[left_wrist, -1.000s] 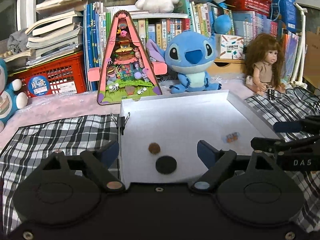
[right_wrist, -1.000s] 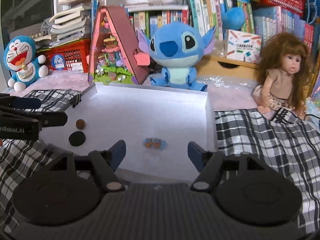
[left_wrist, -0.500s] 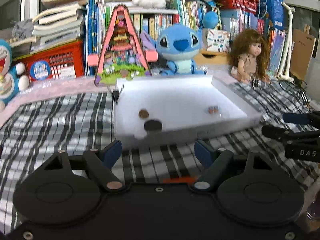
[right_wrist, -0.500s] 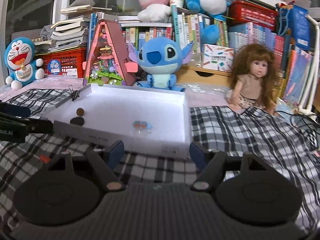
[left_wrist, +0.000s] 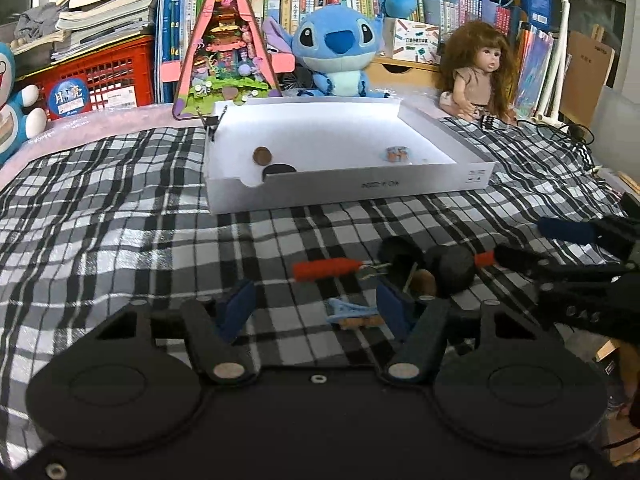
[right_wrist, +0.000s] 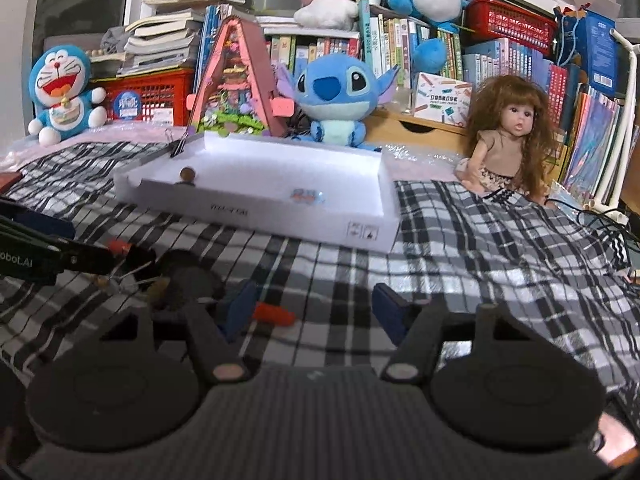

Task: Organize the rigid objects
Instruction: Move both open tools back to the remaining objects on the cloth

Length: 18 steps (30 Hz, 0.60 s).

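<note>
A white shallow box (left_wrist: 348, 190) (right_wrist: 256, 208) lies on the checked cloth. In it are a brown disc (left_wrist: 262, 156) (right_wrist: 187, 175), a black disc (left_wrist: 279, 169) and a small blue-orange piece (left_wrist: 397, 153) (right_wrist: 306, 196). In front of the box lie loose items: a red stick (left_wrist: 326, 269), black round pieces (left_wrist: 454, 266) (right_wrist: 188, 280), a small blue clip (left_wrist: 350, 312) and another red piece (right_wrist: 274, 314). My left gripper (left_wrist: 316, 308) is open and empty just before the pile. My right gripper (right_wrist: 314, 306) is open and empty, with the pile at its left finger.
Behind the box stand a pink triangular toy house (left_wrist: 224, 44), a blue Stitch plush (left_wrist: 340, 44), a doll (left_wrist: 478, 72), a Doraemon plush (right_wrist: 64, 92), red crates and shelves of books. A black cable (left_wrist: 568, 132) lies at the right.
Both grippers have pulled back from over the box towards me and dropped lower. The pile of loose items on the cloth has come into view.
</note>
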Each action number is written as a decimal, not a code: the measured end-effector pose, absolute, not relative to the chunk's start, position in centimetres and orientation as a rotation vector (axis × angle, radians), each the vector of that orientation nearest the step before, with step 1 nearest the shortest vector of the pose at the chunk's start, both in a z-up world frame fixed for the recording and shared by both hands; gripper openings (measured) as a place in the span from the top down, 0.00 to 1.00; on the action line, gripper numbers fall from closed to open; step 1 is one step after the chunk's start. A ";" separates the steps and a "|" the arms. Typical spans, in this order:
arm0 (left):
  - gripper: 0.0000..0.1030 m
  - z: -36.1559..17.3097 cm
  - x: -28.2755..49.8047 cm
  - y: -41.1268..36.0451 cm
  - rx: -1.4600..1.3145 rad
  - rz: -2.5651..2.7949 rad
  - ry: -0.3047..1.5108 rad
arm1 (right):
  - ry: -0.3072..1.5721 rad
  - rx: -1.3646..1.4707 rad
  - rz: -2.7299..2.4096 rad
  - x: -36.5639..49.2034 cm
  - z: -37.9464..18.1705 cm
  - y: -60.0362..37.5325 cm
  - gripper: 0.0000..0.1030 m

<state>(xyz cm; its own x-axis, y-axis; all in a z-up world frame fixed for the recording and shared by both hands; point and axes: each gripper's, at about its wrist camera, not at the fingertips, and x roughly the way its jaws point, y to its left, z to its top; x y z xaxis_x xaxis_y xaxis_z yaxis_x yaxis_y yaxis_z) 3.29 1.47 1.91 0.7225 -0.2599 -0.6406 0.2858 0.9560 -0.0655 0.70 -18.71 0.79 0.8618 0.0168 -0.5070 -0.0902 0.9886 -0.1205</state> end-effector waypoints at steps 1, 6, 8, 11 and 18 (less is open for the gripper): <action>0.38 1.9 3.2 1.3 0.036 -0.300 0.700 | 0.534 -0.143 0.056 0.7 0.6 -18.5 0.29; 0.38 1.7 2.8 0.7 0.028 -0.306 0.697 | 0.549 -0.128 0.065 0.7 0.1 -17.6 0.32; 0.39 1.6 2.7 0.6 0.035 -0.304 0.697 | 0.545 -0.129 0.069 0.6 0.0 -17.2 0.32; 0.48 1.4 2.5 0.4 0.048 -0.309 0.697 | 0.544 -0.134 0.072 0.8 -0.1 -16.6 0.33; 0.53 1.2 2.1 0.3 0.081 -0.329 0.685 | 0.544 -0.114 0.072 1.3 -0.2 -16.4 0.35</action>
<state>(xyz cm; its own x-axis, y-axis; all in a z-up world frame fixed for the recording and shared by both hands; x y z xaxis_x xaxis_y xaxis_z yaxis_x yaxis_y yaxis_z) 2.13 0.35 1.17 0.7248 -0.2715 -0.6331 0.3244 0.9453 -0.0340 1.31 -16.40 -0.18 0.8532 0.0382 -0.5202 -0.0986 0.9911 -0.0890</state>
